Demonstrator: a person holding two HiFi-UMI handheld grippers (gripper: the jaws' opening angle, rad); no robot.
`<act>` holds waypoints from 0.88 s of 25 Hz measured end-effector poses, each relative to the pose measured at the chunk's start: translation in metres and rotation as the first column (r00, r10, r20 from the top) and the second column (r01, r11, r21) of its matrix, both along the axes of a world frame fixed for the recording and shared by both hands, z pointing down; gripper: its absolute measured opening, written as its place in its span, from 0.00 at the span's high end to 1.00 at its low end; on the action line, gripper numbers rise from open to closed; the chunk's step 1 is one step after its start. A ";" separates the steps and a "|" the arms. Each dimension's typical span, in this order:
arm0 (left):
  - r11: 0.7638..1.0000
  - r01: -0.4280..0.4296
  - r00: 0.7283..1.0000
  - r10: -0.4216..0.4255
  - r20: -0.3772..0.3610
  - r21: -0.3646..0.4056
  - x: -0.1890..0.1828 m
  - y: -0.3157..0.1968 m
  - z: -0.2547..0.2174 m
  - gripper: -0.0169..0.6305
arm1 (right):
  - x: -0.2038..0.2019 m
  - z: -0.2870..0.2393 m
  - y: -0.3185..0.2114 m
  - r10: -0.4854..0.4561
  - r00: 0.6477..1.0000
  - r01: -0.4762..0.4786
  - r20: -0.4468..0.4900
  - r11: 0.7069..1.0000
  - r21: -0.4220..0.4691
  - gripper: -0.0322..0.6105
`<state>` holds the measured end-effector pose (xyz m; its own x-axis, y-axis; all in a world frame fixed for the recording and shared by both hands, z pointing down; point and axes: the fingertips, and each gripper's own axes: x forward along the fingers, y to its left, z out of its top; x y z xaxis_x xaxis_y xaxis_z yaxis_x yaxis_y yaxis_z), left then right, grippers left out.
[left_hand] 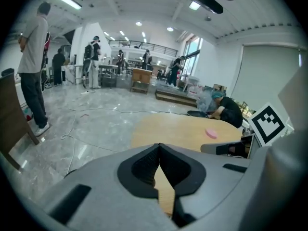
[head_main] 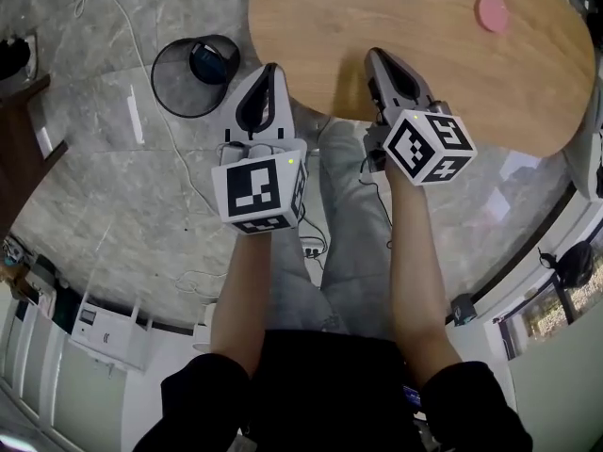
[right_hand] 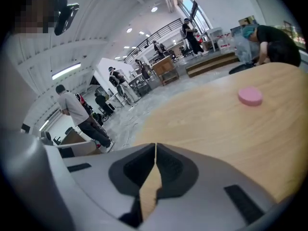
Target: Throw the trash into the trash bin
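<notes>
Largest in view: a grey marbled stone floor [head_main: 113, 186], spreading under and all round a light oval wooden table [head_main: 424, 64]. Off the table's near left corner, down on that floor and clear of the edge, a round black wire-mesh trash bin [head_main: 170, 97], upright and open-topped, with something dark and blue already inside. At the table's near left corner, the left gripper [head_main: 270, 70], grey with black pads and a marker cube behind, pointing forward and down along the tabletop; jaws pressed together at the tips, nothing between them. Further right along the table's near edge, tip just over the wood, the right gripper [head_main: 379, 56], same build, jaws likewise fully together and holding nothing. Smallest, and probably the trash to be thrown: a flat round pink disc [head_main: 492, 12], lying alone on the table's far right part, across the table from the bin. Looks light and low. Cannot tell from here whether soft or stiff. Likely slides easily on the smooth wood, so better pinched across its width at the rim, with jaws spread first and lowered on either side, than nudged from one side. Sits toward the table's right, so probably suits the right gripper. Should need no hard squeeze. Calls for a carry past the table's left edge before any release.
</notes>
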<state>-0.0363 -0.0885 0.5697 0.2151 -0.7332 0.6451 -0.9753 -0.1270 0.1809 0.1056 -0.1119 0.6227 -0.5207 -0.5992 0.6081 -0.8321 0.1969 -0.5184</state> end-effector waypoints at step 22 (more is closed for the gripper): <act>0.977 -0.211 0.977 0.211 -0.016 -0.009 0.227 -0.070 0.021 0.97 | 0.237 0.018 -0.074 0.087 0.971 -0.077 -0.225 0.996 0.052 0.92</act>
